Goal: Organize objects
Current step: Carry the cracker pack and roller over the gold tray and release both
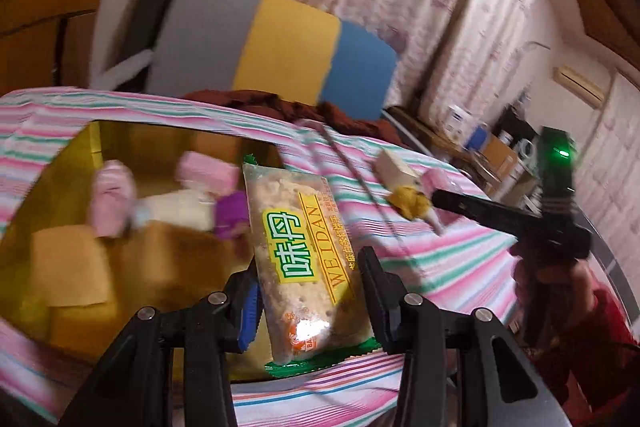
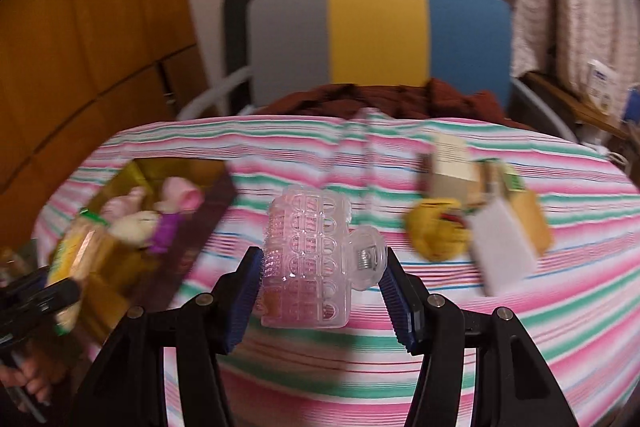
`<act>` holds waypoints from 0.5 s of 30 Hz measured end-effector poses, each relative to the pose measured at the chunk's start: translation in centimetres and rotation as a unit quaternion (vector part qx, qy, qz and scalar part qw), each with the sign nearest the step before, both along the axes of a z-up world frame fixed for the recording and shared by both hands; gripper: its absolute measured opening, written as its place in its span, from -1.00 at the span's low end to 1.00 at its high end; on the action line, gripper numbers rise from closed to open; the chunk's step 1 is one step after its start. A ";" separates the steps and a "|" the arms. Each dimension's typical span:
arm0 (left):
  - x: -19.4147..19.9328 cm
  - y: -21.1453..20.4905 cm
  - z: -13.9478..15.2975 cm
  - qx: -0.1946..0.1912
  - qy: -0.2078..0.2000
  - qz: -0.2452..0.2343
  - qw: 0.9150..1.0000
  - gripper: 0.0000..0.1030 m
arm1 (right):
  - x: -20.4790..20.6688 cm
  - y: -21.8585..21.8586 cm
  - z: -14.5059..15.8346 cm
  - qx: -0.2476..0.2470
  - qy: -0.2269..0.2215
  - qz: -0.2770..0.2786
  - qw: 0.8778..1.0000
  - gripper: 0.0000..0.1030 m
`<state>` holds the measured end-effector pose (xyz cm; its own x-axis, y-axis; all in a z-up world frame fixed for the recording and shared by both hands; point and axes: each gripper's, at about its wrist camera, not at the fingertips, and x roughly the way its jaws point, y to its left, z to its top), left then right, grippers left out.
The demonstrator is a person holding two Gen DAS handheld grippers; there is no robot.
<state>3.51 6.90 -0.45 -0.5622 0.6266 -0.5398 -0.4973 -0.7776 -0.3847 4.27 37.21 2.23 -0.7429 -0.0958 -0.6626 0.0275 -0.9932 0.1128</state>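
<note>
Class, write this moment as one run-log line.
left gripper: shut on clear-wrapped cracker packet | right gripper: shut on clear pink plastic hair claw clip | yellow cardboard box: holds plush toys

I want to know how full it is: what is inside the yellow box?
In the yellow box: pink plush toys, a cream one, something purple. The cracker packet covers its near corner.

In the right wrist view, bare striped desk point(image 2: 400, 367) lies open from 5 to 7 o'clock and up the middle toward 12; the open box point(image 2: 192, 211) blocks 9 to 10 o'clock, already crowded with soft toys point(image 2: 140, 223); a yellow toy point(image 2: 436, 235), small carton point(image 2: 452, 167) and white pad point(image 2: 504, 251) clutter 2 o'clock; a chair back point(image 2: 376, 31) walls off 12.
</note>
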 end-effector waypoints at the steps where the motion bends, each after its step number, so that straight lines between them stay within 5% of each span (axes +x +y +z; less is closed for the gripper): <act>1: -0.2 -1.1 -0.2 -0.001 -0.003 0.015 1.000 -0.14 | 0.0 -0.9 0.1 -0.006 0.000 0.010 1.000 0.13; 8: -2.0 -6.3 -1.7 0.008 -0.043 0.096 0.994 -0.14 | -0.2 -8.9 0.2 -0.023 -0.005 0.098 0.995 0.14; 15: -3.7 -7.3 -4.0 -0.004 -0.099 0.108 0.989 -0.14 | -0.6 -14.0 -0.8 -0.010 -0.020 0.147 0.989 0.14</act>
<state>-0.19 -0.44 -4.49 -0.5643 0.4991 -0.6576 -0.2350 -0.8607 -0.4516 3.71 23.17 1.45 -0.6549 -0.3166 -0.6862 0.3095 -0.9407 0.1386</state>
